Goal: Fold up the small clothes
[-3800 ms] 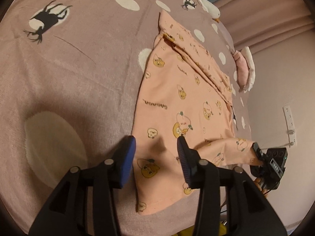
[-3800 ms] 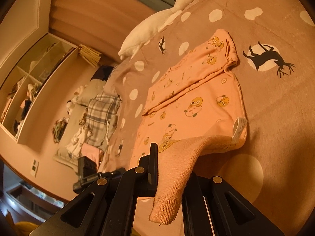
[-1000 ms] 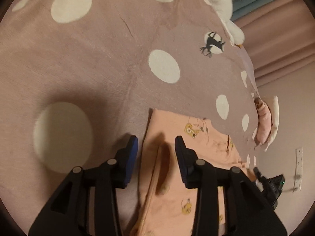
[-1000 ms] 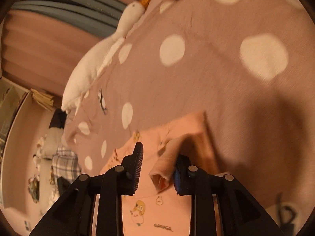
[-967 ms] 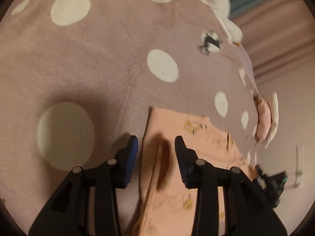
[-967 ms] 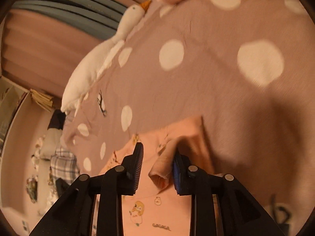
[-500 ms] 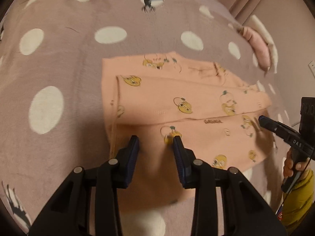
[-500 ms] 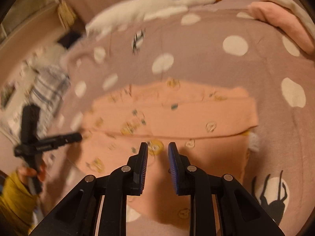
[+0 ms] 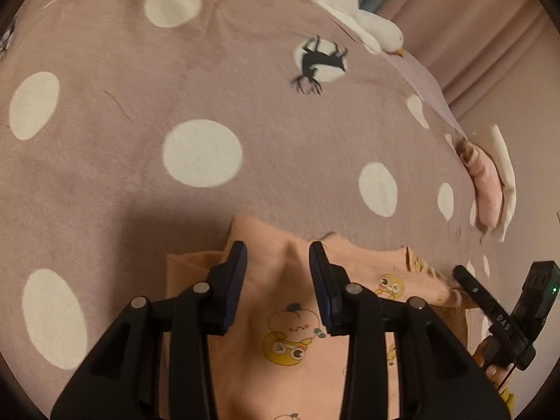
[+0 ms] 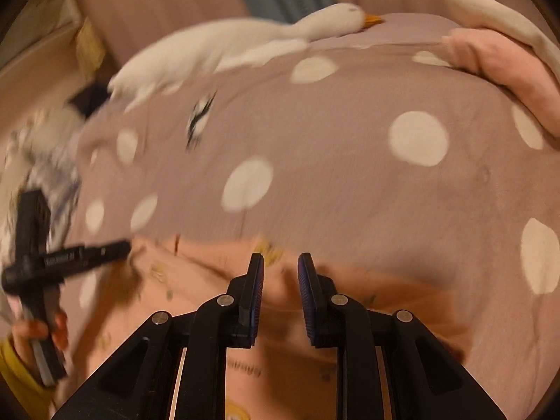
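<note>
Hovering now at the far edge of the peach garment (image 9: 297, 332) lying on the spotted bedspread (image 9: 203, 112), both tongs have shifted from its middle. The left tongs (image 9: 276, 273) and right tongs (image 10: 280, 280) stand narrowly parted, gripping nothing, cloth showing below the gap. Likely the next fold's grasp is being lined up.

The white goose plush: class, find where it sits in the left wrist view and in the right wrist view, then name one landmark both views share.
Left wrist view: the white goose plush lies along the top edge, right of centre, beak pointing down-right.
Right wrist view: the white goose plush stretches across the upper middle, orange beak to the right.
Shared landmark: the folded pink cloth at the bed's edge.
</note>
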Demonstrator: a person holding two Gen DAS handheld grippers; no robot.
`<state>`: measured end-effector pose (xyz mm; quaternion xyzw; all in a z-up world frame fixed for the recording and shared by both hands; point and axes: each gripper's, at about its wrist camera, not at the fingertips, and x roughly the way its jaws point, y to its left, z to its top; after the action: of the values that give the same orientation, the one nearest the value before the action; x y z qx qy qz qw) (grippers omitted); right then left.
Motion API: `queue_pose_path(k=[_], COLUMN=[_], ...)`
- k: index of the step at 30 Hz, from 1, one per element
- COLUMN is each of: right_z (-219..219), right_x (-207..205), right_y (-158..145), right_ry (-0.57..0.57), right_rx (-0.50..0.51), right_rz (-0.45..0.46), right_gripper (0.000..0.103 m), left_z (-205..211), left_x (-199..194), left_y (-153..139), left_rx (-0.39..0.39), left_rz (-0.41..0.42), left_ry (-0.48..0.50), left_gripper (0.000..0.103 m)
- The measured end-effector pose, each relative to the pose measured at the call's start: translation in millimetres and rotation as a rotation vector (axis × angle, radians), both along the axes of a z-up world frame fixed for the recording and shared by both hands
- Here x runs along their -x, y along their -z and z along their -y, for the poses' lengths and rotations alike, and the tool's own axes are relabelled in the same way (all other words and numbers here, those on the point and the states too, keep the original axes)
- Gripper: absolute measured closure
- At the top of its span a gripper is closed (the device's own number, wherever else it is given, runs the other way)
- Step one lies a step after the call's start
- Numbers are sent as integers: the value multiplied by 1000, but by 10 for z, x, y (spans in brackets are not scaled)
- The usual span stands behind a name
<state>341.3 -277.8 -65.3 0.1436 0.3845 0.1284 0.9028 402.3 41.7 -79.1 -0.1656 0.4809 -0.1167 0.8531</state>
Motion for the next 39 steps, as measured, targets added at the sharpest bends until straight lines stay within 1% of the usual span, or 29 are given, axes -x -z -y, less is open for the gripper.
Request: queue_pose_path(k=[1, 3, 4, 6, 7, 8, 10, 11, 12, 14, 15, 16, 18, 19, 21, 22, 23, 25, 28, 30, 33, 34, 35, 36, 37, 39], right_z=[18, 92, 116, 103, 82, 45, -69, -116, -138, -123, -95, -49, 100, 149, 309, 393, 458, 669, 903, 870, 724, 697, 676, 621, 528, 404], right_x=[13, 143, 235, 362, 424, 438, 433, 372, 309, 133, 74, 15, -69, -60, -3, 19, 7, 13, 22, -2, -87, -95, -93, -74, -38, 31], right_y=[-28, -146, -205, -253, -249, -220, -106, -28, 61, 218, 259, 274, 208, 159, 7, -40, -52, -58, 20, 131, 241, 244, 222, 183, 115, -3], right_ry=[14, 28, 15, -39, -97, -139, -181, -195, -191, -146, -127, -92, 21, 53, 105, 114, 115, 124, 151, 140, 117, 100, 83, 65, 26, -19], right_rx=[-8, 0, 3, -21, -42, -39, 27, 53, 79, 107, 102, 102, 88, 82, 67, 53, 35, -22, -108, -153, -119, -134, -139, -115, -69, 2], right_rz=[6, 60, 87, 92, 72, 42, -20, -61, -100, -158, -161, -153, -134, -118, -64, -57, -61, -85, -112, -154, -180, -175, -162, -137, -99, -63], right_gripper=[80, 80, 80, 80, 80, 80, 80, 80, 80, 80, 83, 96, 97, 97, 96, 91, 81, 70, 69, 69, 69, 69, 70, 77, 96, 96], left_z=[-26, -58, -64, -65, -68, -72, -24, 10, 36, 54, 38, 7, -46, -61, -55, -43, -43, -42, -21, 3, 41, 49, 49, 44, 40, 33], left_x=[49, 141, 206, 352, 422, 476, 539, 539, 522, 442, 392, 372, 343, 353, 391, 421, 446, 481, 511, 527, 537, 538, 542, 540, 539, 538], left_y=[-53, -113, -127, -104, -65, -12, 87, 146, 206, 283, 289, 279, 256, 236, 192, 165, 145, 111, 104, 136, 198, 224, 238, 255, 259, 257], left_rx=[-9, -42, -65, -87, -94, -100, -116, -143, -174, -175, -160, -145, -115, -111, -131, -154, -161, -150, -154, -157, -160, -165, -169, -168, -165, -162], left_rz=[9, 39, 45, 47, 45, 43, 27, 18, 8, -15, -13, -13, -18, -17, -5, 6, 10, 17, 23, 16, -2, -6, -8, -9, -9, -7], left_ry=[0, 26, 46, 95, 114, 130, 169, 184, 189, 184, 165, 149, 119, 113, 123, 134, 141, 156, 166, 171, 181, 181, 180, 178, 177, 173], left_gripper=[67, 67, 67, 67, 67, 67, 67, 67, 67, 67, 67, 67, 67, 67, 67, 67, 67, 67, 67, 67, 66, 66, 67, 67, 66, 66])
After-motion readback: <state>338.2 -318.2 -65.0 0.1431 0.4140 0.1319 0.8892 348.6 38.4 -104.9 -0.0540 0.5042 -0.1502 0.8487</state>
